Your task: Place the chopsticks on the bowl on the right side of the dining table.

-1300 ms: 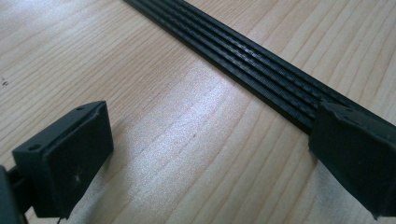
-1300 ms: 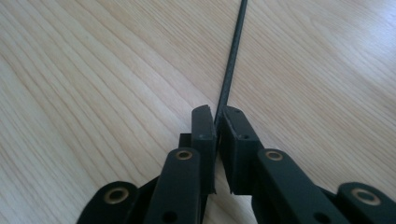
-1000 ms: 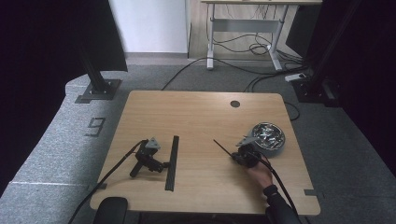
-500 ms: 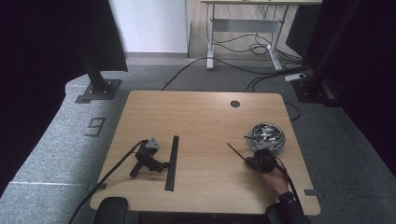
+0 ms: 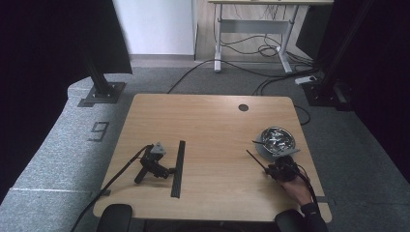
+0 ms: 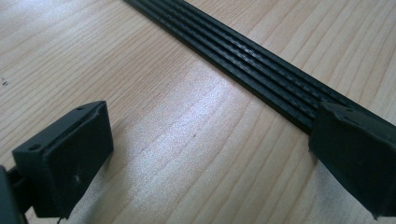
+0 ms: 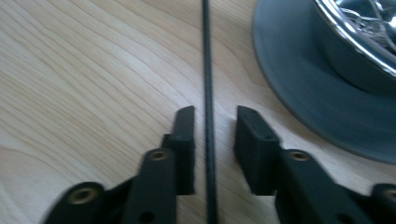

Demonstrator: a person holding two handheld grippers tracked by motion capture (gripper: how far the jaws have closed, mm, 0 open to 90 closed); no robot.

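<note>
A hand holds my right gripper (image 5: 276, 170) near the table's right front, just in front of a shiny metal bowl (image 5: 276, 137) on a grey saucer (image 5: 263, 151). A thin black rod (image 5: 255, 159) lies on the wood and runs between its jaws. In the right gripper view the rod (image 7: 206, 56) passes through my right gripper (image 7: 214, 123) with a gap on each side. These jaws have just been opening and stand open, pressing on nothing. My left gripper (image 5: 164, 170) lies on the table, open, beside a long black ribbed strip (image 5: 178, 169). That strip (image 6: 243, 51) runs under one jaw of my left gripper (image 6: 205, 154).
The bowl (image 7: 359, 18) and its saucer (image 7: 299, 70) sit close to the right of the jaws. A round cable hole (image 5: 243, 107) is at the table's far side. The left gripper's cable (image 5: 113, 179) trails off the front left edge.
The right hand has moved right and toward the near edge, taking the thin rod along, and its jaws have parted from the rod. The left gripper has stayed put.
</note>
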